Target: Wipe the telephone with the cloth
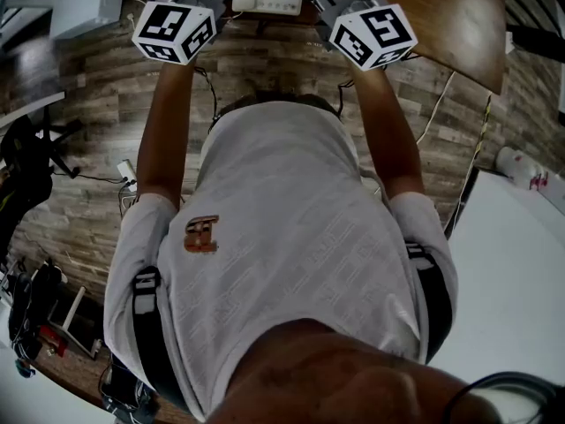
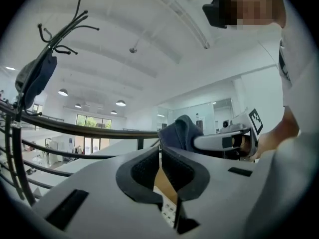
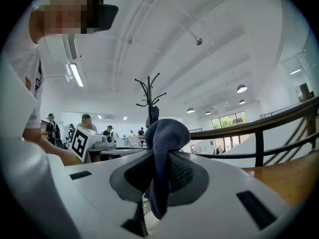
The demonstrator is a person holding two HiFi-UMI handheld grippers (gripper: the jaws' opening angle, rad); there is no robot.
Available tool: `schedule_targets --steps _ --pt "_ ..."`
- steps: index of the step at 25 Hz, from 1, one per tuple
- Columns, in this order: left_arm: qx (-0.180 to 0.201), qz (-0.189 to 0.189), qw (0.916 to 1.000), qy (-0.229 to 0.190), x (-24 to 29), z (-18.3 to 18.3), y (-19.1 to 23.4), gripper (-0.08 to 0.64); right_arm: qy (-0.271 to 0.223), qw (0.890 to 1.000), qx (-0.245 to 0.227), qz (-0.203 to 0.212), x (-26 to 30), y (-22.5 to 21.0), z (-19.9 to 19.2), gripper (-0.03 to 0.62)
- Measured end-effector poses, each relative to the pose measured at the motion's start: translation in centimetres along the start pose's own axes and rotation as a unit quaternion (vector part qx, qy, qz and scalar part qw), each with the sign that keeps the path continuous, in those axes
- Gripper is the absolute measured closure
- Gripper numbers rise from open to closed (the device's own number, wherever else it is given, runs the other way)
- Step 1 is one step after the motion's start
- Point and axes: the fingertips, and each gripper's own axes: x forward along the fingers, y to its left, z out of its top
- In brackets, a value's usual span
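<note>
Right gripper (image 3: pixel 158 173): jaws clamped on a dark blue cloth (image 3: pixel 164 133), which bulges past the tips. Left gripper (image 2: pixel 160 171): jaws drawn almost together, nothing between them; telephone (image 2: pixel 169 212) keypad glimpsed through the slit below.
Step, as judged: cloth in hand, wiping about to start.
Next move calls for lowering the cloth onto the telephone and stroking across it.
Head view alone places the white telephone on the wooden table (image 1: pixel 459 16), between the marker cubes (image 1: pixel 175 32); neither gripper view shows that layout.

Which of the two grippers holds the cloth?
The right gripper: its jaws pinch the blue cloth. The left gripper has its jaws together, nothing between.
</note>
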Motion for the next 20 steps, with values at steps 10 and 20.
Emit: schedule_targets --steps 10,20 --pt "0.014 0.006 0.9984 -0.054 -1.6 2.4 -2.0 0.541 -0.063 0.997 -0.024 0.021 -2.1 1.3 2.1 0.520" --pt "0.010 0.012 0.9985 -0.052 -1.2 1.8 -1.5 0.541 -0.062 0.997 -0.030 0.016 -2.0 0.9 1.7 0.520"
